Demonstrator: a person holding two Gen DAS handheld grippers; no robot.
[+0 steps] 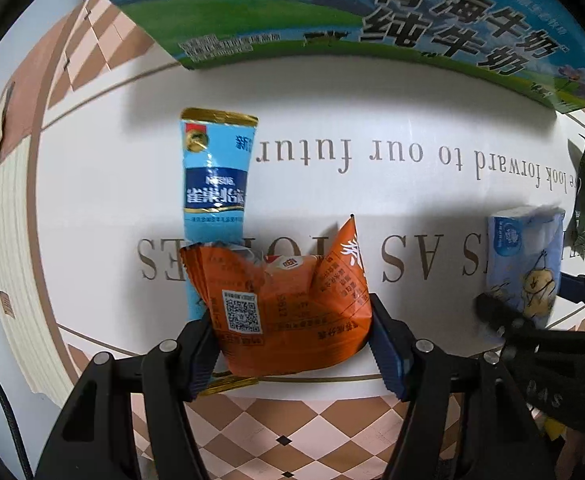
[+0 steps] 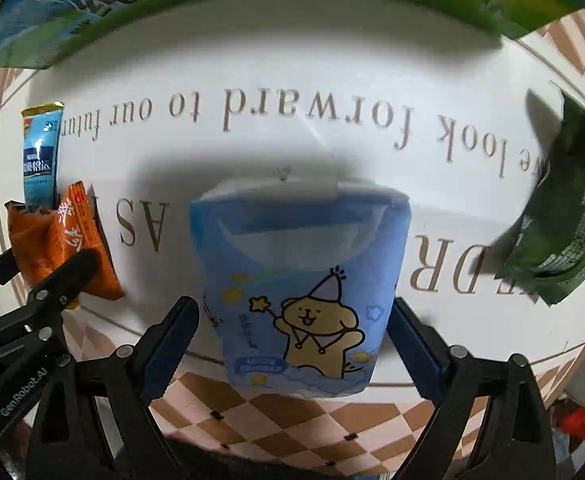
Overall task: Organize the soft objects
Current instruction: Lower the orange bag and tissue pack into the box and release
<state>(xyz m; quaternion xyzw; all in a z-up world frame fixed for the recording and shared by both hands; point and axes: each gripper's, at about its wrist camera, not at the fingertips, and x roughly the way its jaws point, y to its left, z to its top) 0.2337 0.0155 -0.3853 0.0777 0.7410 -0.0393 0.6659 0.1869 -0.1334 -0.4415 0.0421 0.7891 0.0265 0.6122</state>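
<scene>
left gripper (image 1: 292,340) clamped on an orange snack packet (image 1: 288,304), both blue-padded fingers (image 1: 202,356) pressing the packet's sides so that it bulges between them, near the front edge of the white printed mat (image 1: 372,120) that covers the table; a light blue nestle sachet (image 1: 214,176) lies flat on the mat, its near end hidden under the orange packet, its gold-trimmed end pointing toward the far edge; right gripper (image 2: 292,340) with its jaws spread around a blue tissue pack (image 2: 300,272) printed with a cartoon bear, the left finger apart from the pack, the right finger close against its side, whether touching cannot be told; the tissue pack sits at the mat's front edge, well to the right of the orange packet; a dark green packet (image 2: 564,216) lies toward the mat's right edge; a milk carton box (image 1: 332,12) with blue and green print stands along the far edge; a checkered tablecloth (image 1: 292,432) shows beyond the mat's front edge
</scene>
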